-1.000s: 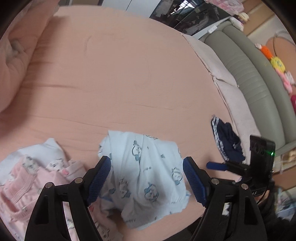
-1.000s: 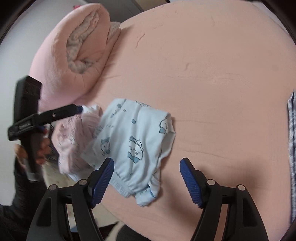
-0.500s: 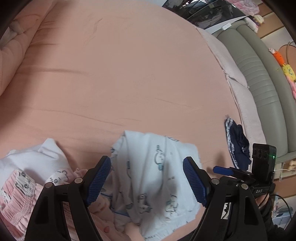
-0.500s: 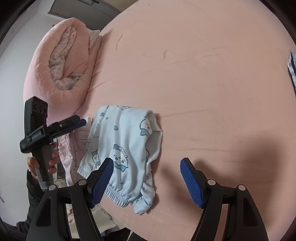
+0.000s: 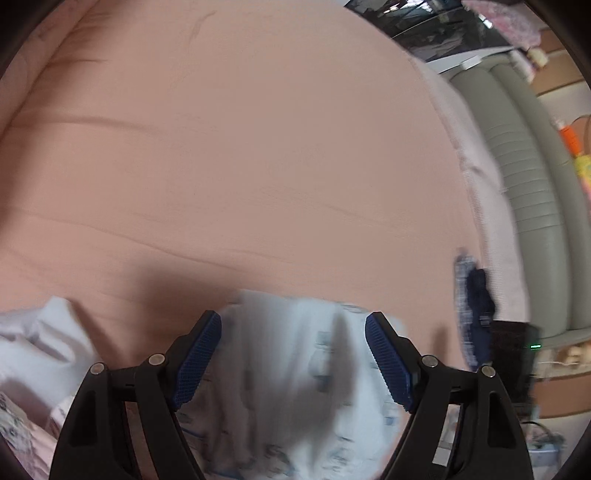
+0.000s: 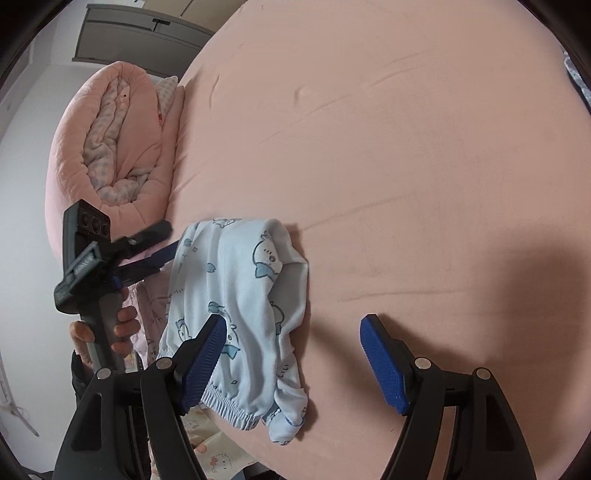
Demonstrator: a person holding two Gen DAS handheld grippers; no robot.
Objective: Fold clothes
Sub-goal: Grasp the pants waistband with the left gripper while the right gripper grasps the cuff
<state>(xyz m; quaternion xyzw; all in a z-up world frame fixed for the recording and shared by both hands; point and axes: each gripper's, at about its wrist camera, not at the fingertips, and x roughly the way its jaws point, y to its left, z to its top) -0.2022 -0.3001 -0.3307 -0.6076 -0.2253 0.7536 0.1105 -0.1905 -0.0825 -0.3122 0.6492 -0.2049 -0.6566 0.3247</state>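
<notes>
Bedsheet (image 6: 406,166) bare beyond blue pants (image 6: 236,295); rolled quilt (image 6: 110,147) blocks left edge, clothes pile (image 5: 33,354) near corner.

Soft daylight — left view motion-blurred, right sharp; fisheye edges bent, dark vignette.

Peach-sheeted bed (image 6: 406,166) fills view; rolled pink quilt (image 6: 110,147) at bed's left edge; grey-green padded headboard (image 5: 524,177) along bed's right side; grey cabinet (image 6: 136,33) beyond quilt.
</notes>
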